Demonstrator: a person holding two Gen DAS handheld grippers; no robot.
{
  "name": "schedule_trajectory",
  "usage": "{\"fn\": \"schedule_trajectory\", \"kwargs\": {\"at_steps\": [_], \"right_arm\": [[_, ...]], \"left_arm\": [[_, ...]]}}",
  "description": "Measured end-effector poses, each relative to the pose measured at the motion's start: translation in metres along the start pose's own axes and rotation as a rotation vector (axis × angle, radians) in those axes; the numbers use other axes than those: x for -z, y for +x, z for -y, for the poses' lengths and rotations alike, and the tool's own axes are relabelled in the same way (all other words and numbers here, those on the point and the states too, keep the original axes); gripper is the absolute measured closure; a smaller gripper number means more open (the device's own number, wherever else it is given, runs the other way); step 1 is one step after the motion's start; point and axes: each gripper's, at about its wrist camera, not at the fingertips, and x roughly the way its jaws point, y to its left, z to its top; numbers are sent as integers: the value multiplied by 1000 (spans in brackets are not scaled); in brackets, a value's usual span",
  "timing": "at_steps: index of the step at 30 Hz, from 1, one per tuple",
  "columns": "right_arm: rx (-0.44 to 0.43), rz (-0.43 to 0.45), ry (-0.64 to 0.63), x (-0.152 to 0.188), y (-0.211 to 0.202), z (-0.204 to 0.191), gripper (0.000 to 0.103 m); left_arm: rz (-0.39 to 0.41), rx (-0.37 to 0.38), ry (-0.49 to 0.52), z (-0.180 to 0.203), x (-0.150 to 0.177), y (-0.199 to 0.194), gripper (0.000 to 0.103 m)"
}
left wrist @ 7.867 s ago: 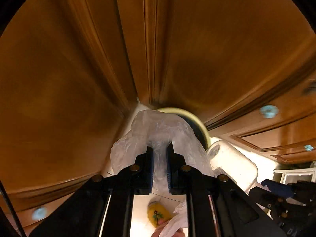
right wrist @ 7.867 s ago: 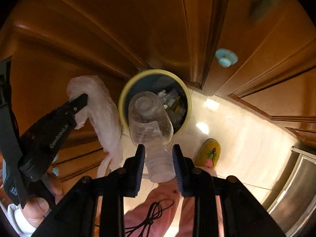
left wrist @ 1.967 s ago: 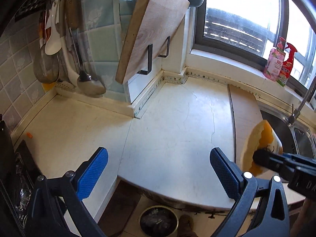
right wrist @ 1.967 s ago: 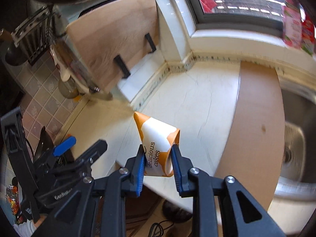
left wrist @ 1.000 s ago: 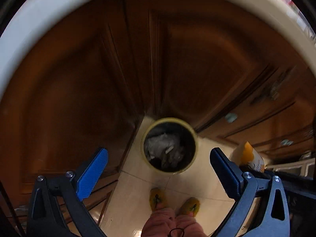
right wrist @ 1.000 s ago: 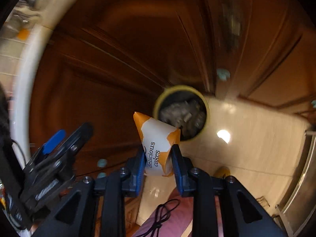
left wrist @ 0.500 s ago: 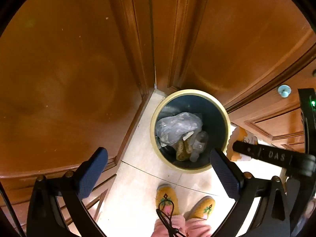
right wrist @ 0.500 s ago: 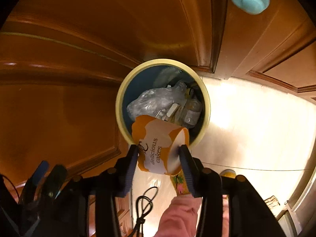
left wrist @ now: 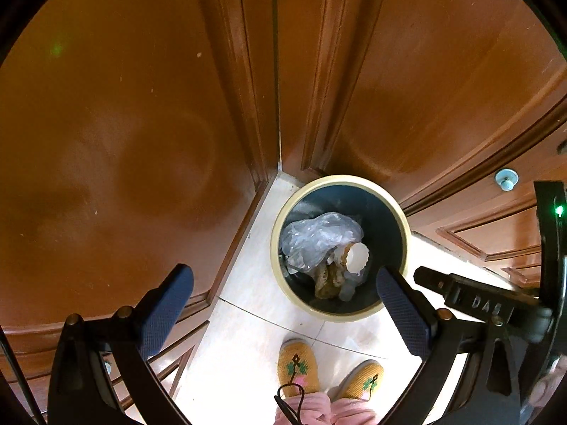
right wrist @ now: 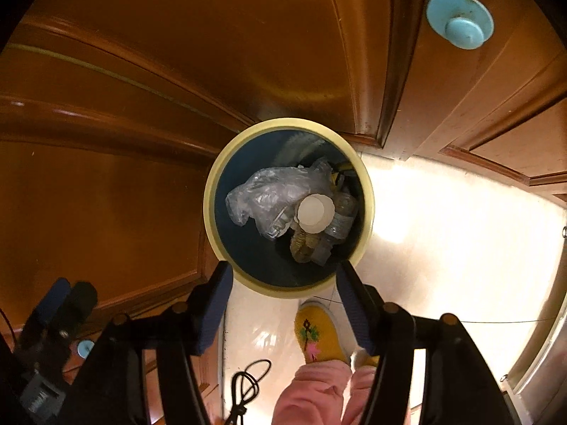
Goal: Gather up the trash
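A round trash bin with a cream rim stands on the floor in the corner of wooden cabinets. Inside lie a crumpled clear plastic bag, a clear bottle and the paper cake cup, seen as a white disc. My left gripper is open and empty, above and in front of the bin. My right gripper is open and empty, directly above the bin's near rim; it also shows in the left wrist view.
Brown wooden cabinet doors surround the bin, with pale blue knobs. The floor is glossy cream tile. The person's yellow slippers and pink trouser legs stand just in front of the bin.
My right gripper has opened and let go of the cake cup, which has dropped into the bin. The left gripper has stayed open and moved slightly.
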Motion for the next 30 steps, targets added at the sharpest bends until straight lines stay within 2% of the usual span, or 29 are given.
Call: {"fn": "schedule_trajectory", "kwargs": {"at_steps": [7, 12, 22, 30], "right_arm": [[23, 18, -43, 9, -28, -5, 42], [23, 32, -62, 13, -76, -11, 42], [7, 122, -111, 25, -210, -36, 42], [-11, 220, -120, 36, -316, -52, 42]], "left_arm": [[7, -2, -2, 9, -8, -23, 1], [19, 11, 3, 18, -18, -62, 1], [78, 52, 40, 46, -44, -184, 1], [161, 82, 77, 63, -61, -289, 1]]}}
